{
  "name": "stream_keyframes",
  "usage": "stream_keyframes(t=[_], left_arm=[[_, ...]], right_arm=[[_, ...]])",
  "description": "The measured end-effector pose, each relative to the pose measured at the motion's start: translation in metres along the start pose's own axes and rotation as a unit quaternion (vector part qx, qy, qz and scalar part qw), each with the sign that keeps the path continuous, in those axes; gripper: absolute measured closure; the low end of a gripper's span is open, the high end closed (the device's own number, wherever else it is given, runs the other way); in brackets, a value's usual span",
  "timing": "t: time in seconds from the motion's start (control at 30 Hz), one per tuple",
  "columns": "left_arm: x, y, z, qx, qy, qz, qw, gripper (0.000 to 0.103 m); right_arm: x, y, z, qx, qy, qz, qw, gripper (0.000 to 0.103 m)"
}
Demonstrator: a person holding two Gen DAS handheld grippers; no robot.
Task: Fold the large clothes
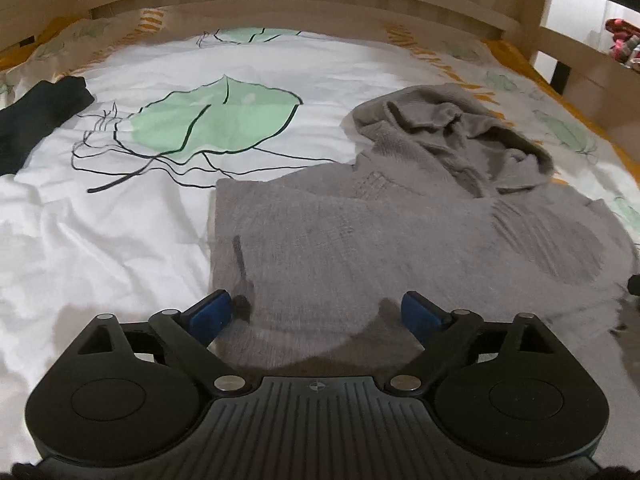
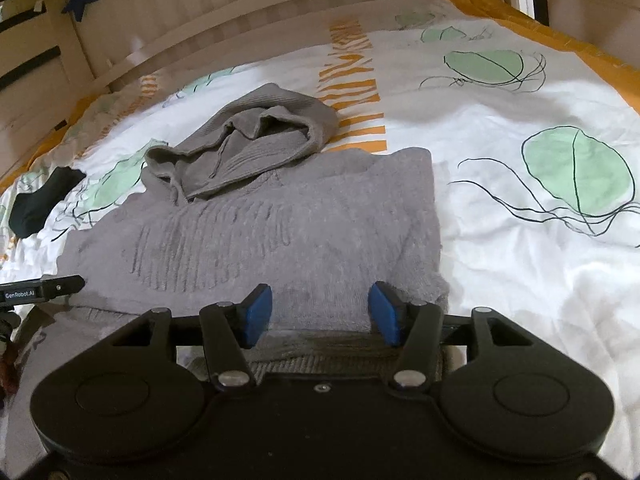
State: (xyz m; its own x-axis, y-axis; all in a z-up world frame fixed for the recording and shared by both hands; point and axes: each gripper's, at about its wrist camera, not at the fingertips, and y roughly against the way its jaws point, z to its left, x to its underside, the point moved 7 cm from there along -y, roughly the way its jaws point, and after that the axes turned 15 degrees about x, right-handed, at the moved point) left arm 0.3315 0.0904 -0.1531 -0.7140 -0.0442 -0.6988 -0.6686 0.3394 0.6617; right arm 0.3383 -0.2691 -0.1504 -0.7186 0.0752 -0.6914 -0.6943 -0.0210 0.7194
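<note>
Left wrist view: a grey knitted hoodie (image 1: 360,232) lies on a bed covered by a white duvet (image 1: 100,240) printed with green leaf shapes. Its body looks already narrowed into a rough rectangle, with the hood (image 1: 452,128) crumpled at the far end. The left gripper (image 1: 316,314) hovers over the near left corner of the garment, its blue-padded jaws spread wide and holding nothing. A dark piece of clothing (image 1: 36,116) lies well apart at the far left. A wooden bed rail (image 1: 280,4) runs across the back.

Right wrist view: the same hoodie (image 2: 280,232) fills the middle, hood (image 2: 248,140) farthest away. The right gripper (image 2: 320,314) is at the near hem, jaws spread, with the ribbed edge lying between and below them but not pinched. The tip of the left gripper (image 2: 44,288) shows at the left edge, beside the garment.

Judging from this, the sides seem folded in and the lengthwise fold comes next. That calls for both sets of jaws to close on the near hem corners, lift together, and carry the edge towards the hood.
</note>
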Motion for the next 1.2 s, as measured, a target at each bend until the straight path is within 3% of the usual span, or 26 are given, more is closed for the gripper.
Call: stream_keyframes(t=[0.27,0.43,0.57,0.7,0.83,0.97,1.07,1.2], left_arm=[[0.030,0.050,-0.020,0.036,0.017,0.016,0.9991,0.010],[0.070,0.062,-0.039,0.072,0.001,0.058,0.9958,0.010],[0.091,0.070,-0.050,0.076,-0.015,0.062,0.9951,0.010],[0.099,0.078,-0.060,0.081,-0.039,0.068,0.9936,0.010],[0.103,0.082,-0.068,0.094,-0.044,0.072,0.9919,0.010],[0.100,0.086,-0.077,0.114,-0.040,0.076,0.9898,0.010],[0.087,0.090,-0.088,0.131,-0.046,0.067,0.9881,0.010],[0.055,0.090,-0.099,0.137,-0.073,0.040,0.9870,0.010]], right_arm=[[0.020,0.052,-0.004,-0.023,0.021,0.008,0.999,0.038],[0.057,0.082,0.017,-0.106,0.074,0.070,0.989,0.034],[0.101,0.100,0.032,-0.163,0.151,0.152,0.963,0.034],[0.137,0.130,0.032,-0.217,0.210,0.232,0.925,0.033],[0.155,0.168,0.025,-0.260,0.264,0.283,0.884,0.029],[0.152,0.196,0.023,-0.304,0.275,0.316,0.856,0.029],[0.135,0.200,0.028,-0.296,0.277,0.290,0.867,0.028],[0.086,0.190,0.036,-0.285,0.224,0.207,0.909,0.024]])
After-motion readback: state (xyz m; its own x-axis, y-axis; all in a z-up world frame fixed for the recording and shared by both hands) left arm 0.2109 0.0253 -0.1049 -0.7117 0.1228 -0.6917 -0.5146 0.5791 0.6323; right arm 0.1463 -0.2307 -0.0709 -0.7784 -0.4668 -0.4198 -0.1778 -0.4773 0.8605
